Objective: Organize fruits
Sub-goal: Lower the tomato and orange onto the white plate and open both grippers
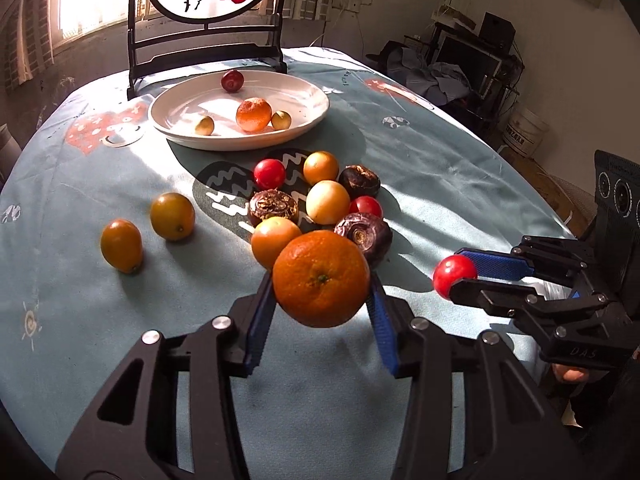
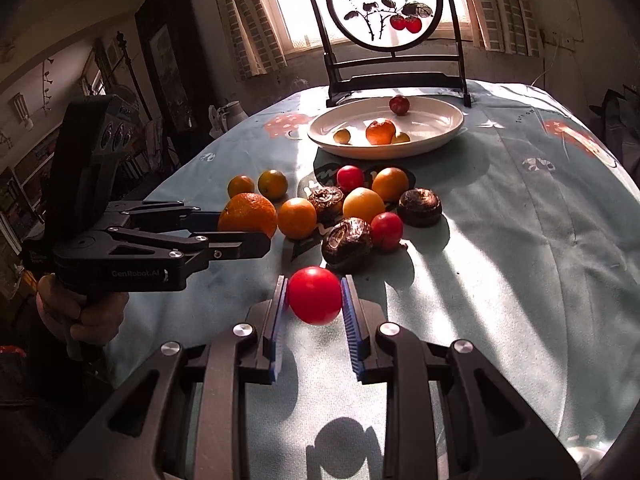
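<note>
1. Progress: partial. White plate point(image 1: 312, 92) at the far side of the table point(image 1: 460, 184), in front of the painted screen stand point(image 1: 208, 20), holds four pieces: a dark red fruit point(image 1: 232, 81) near the back rim, a mandarin point(image 1: 253, 114) in the middle, and two small yellow-green fruits point(image 1: 204, 125) either side of it.
2. In transit: left gripper point(image 1: 320, 286) is clamped on a large orange point(image 1: 321, 278), blue pads on both sides, fruit clear of the cloth. Right gripper point(image 2: 314, 295) is pinched narrow on a red tomato-like fruit point(image 2: 314, 294), also lifted; its shadow falls on the cloth below.
3. Left on the cloth: main cluster point(image 1: 320, 196) just in front of the plate – two red ones, three orange/yellow round ones, three dark brown water-chestnut-looking bulbs, mostly touching each other.
4. Also left: two olive-orange oval fruits point(image 1: 146, 228) apart from the cluster, on the left in the left wrist view.
5. Judgement: roughly a quarter plated. Two pieces need carrying over the cluster to the plate; about ten remain after that.
6. Sorting rule on the plate, if any: cannot tell.
</note>
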Demonstrator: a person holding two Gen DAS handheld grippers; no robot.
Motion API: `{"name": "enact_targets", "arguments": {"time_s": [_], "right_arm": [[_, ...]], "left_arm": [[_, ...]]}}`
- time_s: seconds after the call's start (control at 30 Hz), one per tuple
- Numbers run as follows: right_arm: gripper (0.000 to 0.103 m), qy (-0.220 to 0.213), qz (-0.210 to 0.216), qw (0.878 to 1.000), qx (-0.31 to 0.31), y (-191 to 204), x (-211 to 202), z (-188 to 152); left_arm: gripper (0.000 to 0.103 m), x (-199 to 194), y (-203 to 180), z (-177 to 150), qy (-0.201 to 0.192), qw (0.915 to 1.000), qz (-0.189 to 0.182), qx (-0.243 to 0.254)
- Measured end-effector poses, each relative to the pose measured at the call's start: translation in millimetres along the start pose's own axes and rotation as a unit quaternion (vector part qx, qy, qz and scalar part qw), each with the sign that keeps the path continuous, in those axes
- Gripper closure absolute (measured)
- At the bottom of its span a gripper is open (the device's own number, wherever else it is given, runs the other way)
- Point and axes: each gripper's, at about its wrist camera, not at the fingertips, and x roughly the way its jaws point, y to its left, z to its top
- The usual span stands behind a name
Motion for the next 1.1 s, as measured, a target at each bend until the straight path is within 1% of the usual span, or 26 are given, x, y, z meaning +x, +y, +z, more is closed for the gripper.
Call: {"name": "enact_targets", "arguments": {"time_s": [0.1, 0.27, 0.4, 0.5, 0.63, 0.73, 0.93, 1.03, 1.1], "right_arm": [[0.076, -0.014, 0.001, 1.000, 0.006, -5, -1, 23], [0.076, -0.046, -0.012, 0.999, 0.008, -19, 2, 63], [0.076, -0.072, -0.022, 0.997, 0.019, -43, 20, 103], [0.076, -0.068, -0.031, 0.996, 0.046, -67, 47, 132], [0.076, -0.042, -0.047, 0.996, 0.065, -95, 93, 160], [0.076, -0.018, -0.075, 0.995, 0.064, -111, 123, 171], [0.076, 0.018, -0.081, 0.995, 0.061, -132, 161, 175], [0.076, 0.028, -0.080, 0.995, 0.056, -135, 171, 177], [0.075, 0.038, -0.085, 0.994, 0.051, -136, 176, 176]], "left_arm": [[0.057, -7, 5, 13, -0.012, 0.9998, 0.015, 0.006], [0.057, -12, 14, 42, -0.031, 0.9990, 0.024, 0.018], [0.057, -3, 28, 80, -0.049, 0.9972, 0.053, 0.023], [0.057, 16, 46, 116, -0.050, 0.9961, 0.071, 0.012], [0.057, 56, 79, 157, -0.023, 0.9948, 0.098, -0.019], [0.057, 88, 104, 176, 0.010, 0.9928, 0.111, -0.044], [0.057, 133, 132, 187, 0.049, 0.9886, 0.129, -0.060], [0.057, 145, 136, 190, 0.059, 0.9877, 0.132, -0.060], [0.056, 150, 137, 190, 0.066, 0.9871, 0.133, -0.061]]}}
